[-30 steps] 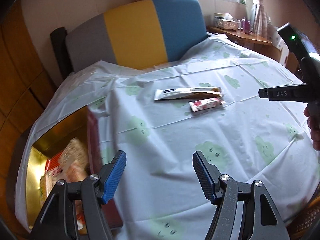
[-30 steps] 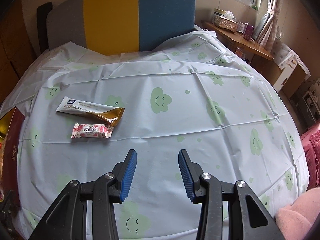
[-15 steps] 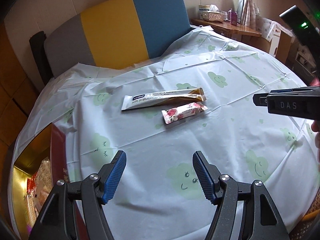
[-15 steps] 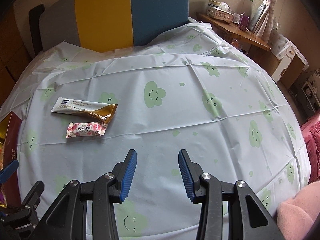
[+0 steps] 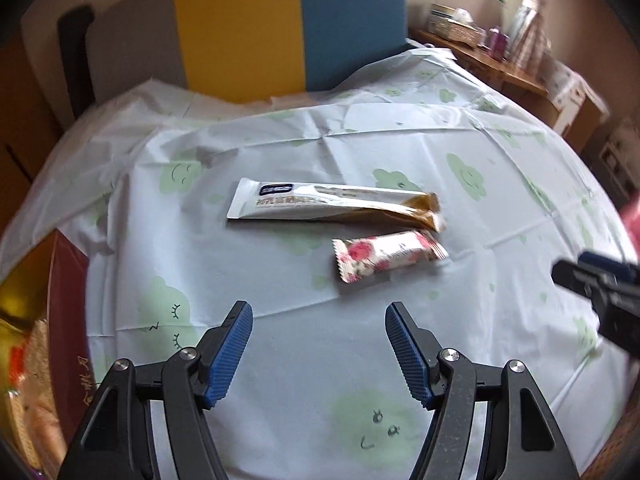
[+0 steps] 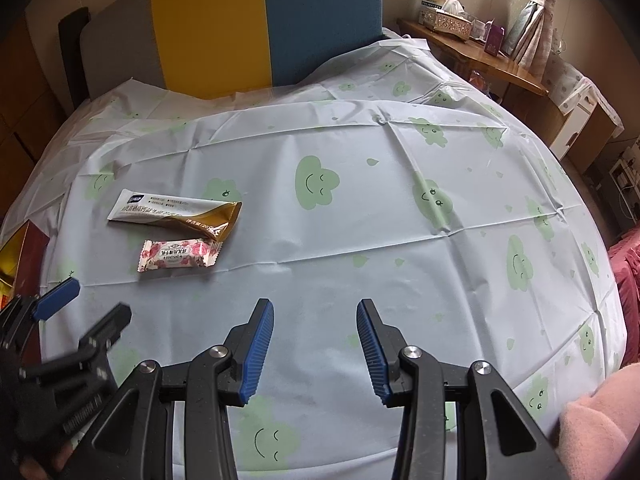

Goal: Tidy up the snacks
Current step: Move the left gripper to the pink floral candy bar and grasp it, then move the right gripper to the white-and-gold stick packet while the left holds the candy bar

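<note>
A long white-and-gold snack bar (image 5: 332,204) lies on the round table, with a small pink rose-print snack (image 5: 386,255) just in front of it. Both also show in the right wrist view, the long bar (image 6: 176,214) and the pink snack (image 6: 178,255). My left gripper (image 5: 319,350) is open and empty, hovering short of the pink snack. My right gripper (image 6: 315,350) is open and empty over bare cloth, to the right of the snacks. The left gripper shows at the lower left of the right wrist view (image 6: 80,304).
A red-and-gold box (image 5: 66,320) with snacks inside sits at the table's left edge. The table wears a white cloth with green clouds (image 6: 400,240). A grey, yellow and blue chair back (image 6: 260,24) stands behind it. A wooden desk (image 6: 480,60) is at the back right.
My left gripper has swung right and forward from the box toward the two snacks, which now look larger and nearer. The right gripper has barely moved. Both stay open.
</note>
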The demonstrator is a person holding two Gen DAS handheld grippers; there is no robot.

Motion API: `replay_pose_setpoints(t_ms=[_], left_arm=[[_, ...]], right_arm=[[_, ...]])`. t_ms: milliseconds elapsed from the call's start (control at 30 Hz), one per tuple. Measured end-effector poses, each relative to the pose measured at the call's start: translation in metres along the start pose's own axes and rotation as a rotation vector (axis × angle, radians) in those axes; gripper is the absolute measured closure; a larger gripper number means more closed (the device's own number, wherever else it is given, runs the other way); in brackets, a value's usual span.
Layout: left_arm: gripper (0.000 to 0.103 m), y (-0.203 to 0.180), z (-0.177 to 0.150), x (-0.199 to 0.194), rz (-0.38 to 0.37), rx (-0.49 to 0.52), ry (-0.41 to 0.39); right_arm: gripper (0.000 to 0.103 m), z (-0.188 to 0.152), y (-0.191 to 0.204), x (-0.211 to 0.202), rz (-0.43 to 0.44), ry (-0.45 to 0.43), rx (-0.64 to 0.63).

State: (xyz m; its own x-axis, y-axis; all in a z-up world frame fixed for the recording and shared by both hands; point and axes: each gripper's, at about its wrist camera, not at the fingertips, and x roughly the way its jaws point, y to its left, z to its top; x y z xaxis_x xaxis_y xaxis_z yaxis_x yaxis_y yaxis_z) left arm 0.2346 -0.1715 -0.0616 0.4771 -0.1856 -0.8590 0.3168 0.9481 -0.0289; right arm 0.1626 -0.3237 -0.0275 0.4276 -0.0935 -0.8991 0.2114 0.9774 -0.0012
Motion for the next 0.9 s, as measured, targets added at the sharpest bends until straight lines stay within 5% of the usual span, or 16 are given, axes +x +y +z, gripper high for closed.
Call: replay_pose_setpoints(t_ms=[133, 333, 500, 633, 700, 900], left_arm=[[0.033, 0.004, 0.013, 0.004, -0.027, 0.006, -0.021], [0.033, -0.036, 0.022, 0.02, -0.011, 0.328, -0.056], [0.033, -0.061, 0.026, 0.039, -0.057, 0.503, -0.016], [0.046, -0.062, 0.028, 0.052, -0.073, 0.487, 0.006], [0.077, -0.06, 0.027, 0.05, -0.126, 0.446, 0.023], [0.081, -0.06, 0.005, 0.036, -0.077, 0.401, -0.009]], right_arm=[[0.059, 0.001, 0.0, -0.002, 0.01, -0.004, 0.003], [0.059, 0.001, -0.001, -0.003, 0.021, -0.002, 0.009], [0.059, 0.001, -0.003, -0.002, 0.02, 0.002, 0.018], [0.059, 0.001, -0.005, 0.0, 0.019, 0.008, 0.028], [0.059, 0.001, -0.004, 0.0, 0.02, 0.01, 0.028], [0.059, 0.0, -0.004, 0.001, 0.016, 0.008, 0.025]])
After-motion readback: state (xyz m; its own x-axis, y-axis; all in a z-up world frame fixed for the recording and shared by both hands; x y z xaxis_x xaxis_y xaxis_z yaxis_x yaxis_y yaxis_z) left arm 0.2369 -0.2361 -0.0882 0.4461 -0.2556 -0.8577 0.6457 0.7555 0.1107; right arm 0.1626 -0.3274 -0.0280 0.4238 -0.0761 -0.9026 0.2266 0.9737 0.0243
